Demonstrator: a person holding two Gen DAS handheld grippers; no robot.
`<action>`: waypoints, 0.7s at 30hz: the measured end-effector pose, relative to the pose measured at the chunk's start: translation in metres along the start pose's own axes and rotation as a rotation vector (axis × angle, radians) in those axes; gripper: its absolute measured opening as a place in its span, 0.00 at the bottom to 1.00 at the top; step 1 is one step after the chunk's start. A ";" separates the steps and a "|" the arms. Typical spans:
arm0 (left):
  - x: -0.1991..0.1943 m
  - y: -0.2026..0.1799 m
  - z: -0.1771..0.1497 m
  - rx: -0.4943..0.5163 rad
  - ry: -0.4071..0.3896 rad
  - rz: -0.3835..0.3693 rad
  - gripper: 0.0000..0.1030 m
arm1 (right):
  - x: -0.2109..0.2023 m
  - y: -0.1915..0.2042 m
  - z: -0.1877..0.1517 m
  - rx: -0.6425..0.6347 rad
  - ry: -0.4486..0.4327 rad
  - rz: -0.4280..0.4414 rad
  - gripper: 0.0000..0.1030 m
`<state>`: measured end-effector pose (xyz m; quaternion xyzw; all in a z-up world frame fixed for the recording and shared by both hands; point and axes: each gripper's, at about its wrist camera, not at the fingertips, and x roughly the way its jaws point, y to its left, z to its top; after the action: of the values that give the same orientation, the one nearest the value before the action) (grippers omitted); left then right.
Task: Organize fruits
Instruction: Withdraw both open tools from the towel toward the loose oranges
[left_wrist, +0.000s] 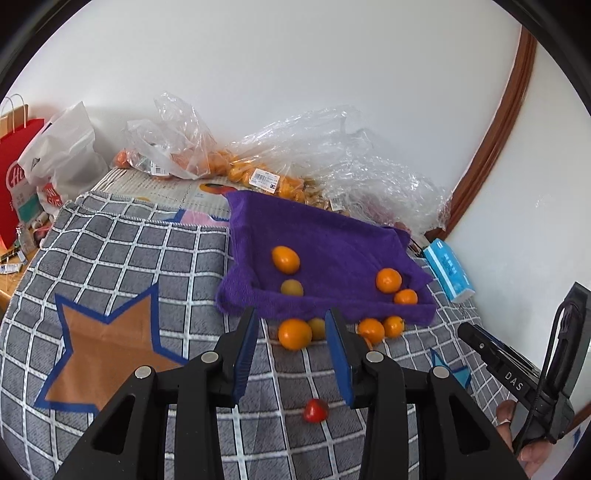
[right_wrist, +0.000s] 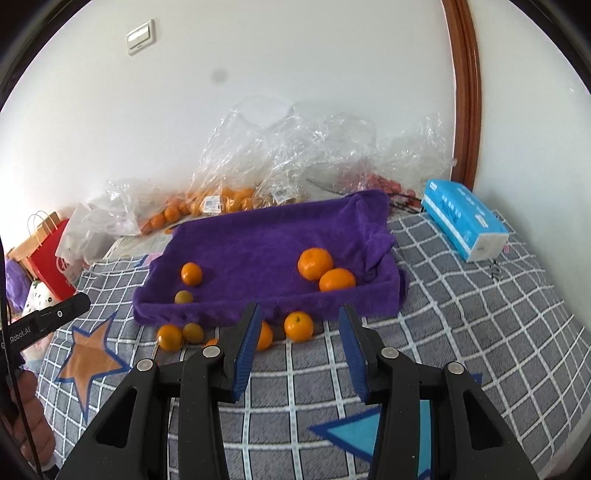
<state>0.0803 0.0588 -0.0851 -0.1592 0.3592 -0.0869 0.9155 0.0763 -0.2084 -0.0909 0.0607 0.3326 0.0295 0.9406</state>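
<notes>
A purple towel-lined tray (left_wrist: 332, 236) (right_wrist: 258, 236) sits on the grey checked cloth. It holds several small oranges (left_wrist: 285, 259) (right_wrist: 315, 263) and a yellow-green fruit (left_wrist: 291, 288) (right_wrist: 183, 297). More oranges (left_wrist: 294, 334) (right_wrist: 299, 326) and a yellow-green fruit (left_wrist: 317, 328) (right_wrist: 193, 332) lie on the cloth along the tray's near edge. A small red fruit (left_wrist: 316, 410) lies nearer, under my left gripper. My left gripper (left_wrist: 291, 321) is open and empty, above the loose orange. My right gripper (right_wrist: 300, 317) is open and empty, just short of another loose orange.
Clear plastic bags (left_wrist: 258, 155) (right_wrist: 280, 158) with more oranges lie against the wall behind the tray. A blue tissue pack (left_wrist: 448, 269) (right_wrist: 463, 218) lies right of the tray. A red paper bag (left_wrist: 14, 162) and a white bag (left_wrist: 62, 151) stand at far left.
</notes>
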 end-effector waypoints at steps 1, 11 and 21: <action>-0.002 0.000 -0.003 0.004 -0.005 0.015 0.35 | -0.001 0.000 -0.003 -0.007 0.011 0.002 0.29; 0.015 0.023 -0.021 -0.001 0.060 0.069 0.49 | 0.011 0.002 -0.027 -0.018 0.045 0.011 0.38; 0.057 0.057 -0.036 -0.035 0.164 0.151 0.51 | 0.050 -0.005 -0.032 -0.020 0.100 0.016 0.44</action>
<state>0.0996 0.0883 -0.1658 -0.1402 0.4452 -0.0242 0.8841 0.0953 -0.2056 -0.1471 0.0523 0.3783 0.0432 0.9232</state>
